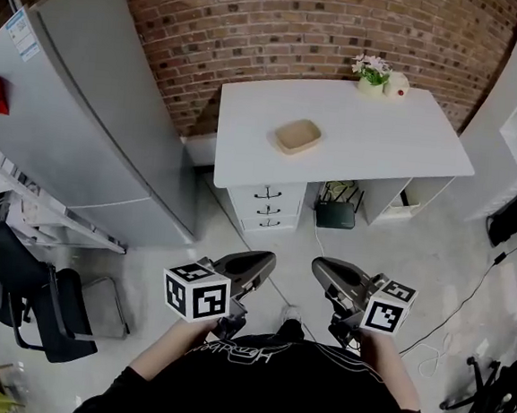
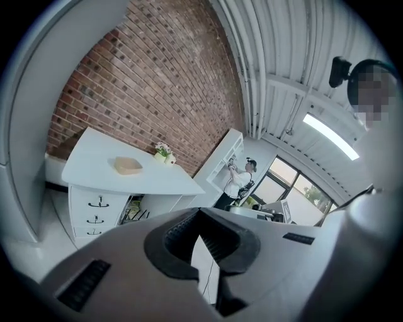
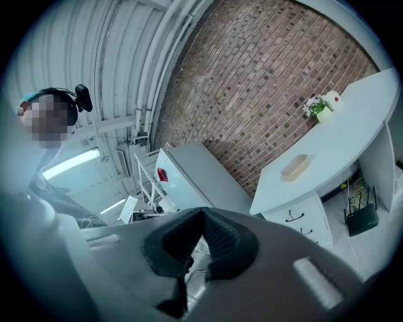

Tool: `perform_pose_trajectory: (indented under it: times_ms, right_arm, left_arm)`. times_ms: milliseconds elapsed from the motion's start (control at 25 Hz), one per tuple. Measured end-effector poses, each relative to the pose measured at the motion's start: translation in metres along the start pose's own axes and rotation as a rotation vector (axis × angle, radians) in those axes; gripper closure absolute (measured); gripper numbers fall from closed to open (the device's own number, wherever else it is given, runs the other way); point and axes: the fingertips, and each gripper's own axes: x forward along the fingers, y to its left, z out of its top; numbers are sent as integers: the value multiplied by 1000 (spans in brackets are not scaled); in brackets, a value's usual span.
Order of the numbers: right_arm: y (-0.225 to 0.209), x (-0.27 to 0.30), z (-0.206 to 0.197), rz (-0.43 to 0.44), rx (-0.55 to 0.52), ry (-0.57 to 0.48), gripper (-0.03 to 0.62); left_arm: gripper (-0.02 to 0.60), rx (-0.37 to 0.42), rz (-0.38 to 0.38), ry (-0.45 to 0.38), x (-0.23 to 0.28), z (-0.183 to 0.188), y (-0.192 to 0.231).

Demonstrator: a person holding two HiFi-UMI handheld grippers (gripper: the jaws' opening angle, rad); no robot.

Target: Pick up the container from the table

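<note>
The container (image 1: 298,135) is a shallow beige dish lying alone near the middle of a white table (image 1: 408,138) against the brick wall. It also shows in the left gripper view (image 2: 128,165) and the right gripper view (image 3: 295,167), far off in both. My left gripper (image 1: 263,257) and right gripper (image 1: 318,263) are held side by side close to my body, well short of the table, over the floor. Both point toward the table. The left gripper (image 2: 200,211) has its jaws together with nothing between them, and so does the right gripper (image 3: 203,210).
A small flower pot (image 1: 373,74) stands at the table's far right corner. Drawers (image 1: 267,206) and a black box (image 1: 335,214) sit under the table. A grey fridge (image 1: 88,96) stands to the left, a black chair (image 1: 26,289) nearer left. Another person (image 2: 239,182) stands far off.
</note>
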Motion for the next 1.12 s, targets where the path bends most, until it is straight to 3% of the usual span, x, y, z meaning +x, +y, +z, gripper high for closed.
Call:
perform_pose_trajectory:
  times_ms: [200,520,800,1120]
  right_arm:
    - [-41,-4,30,-7,18,-7,589]
    - [-89,-9,71,21,25,-16,589]
    - [-102,-12,100,48,-21,-26,589]
    - [-109,1,95,49,-9,10,589]
  left_arm:
    - [578,6,42,8,42,20,15]
    - [577,50,4,10,105,46,7]
    - [577,23,-1,-43,119,70,7]
    - [578,-32,-17,-29,121,69,20]
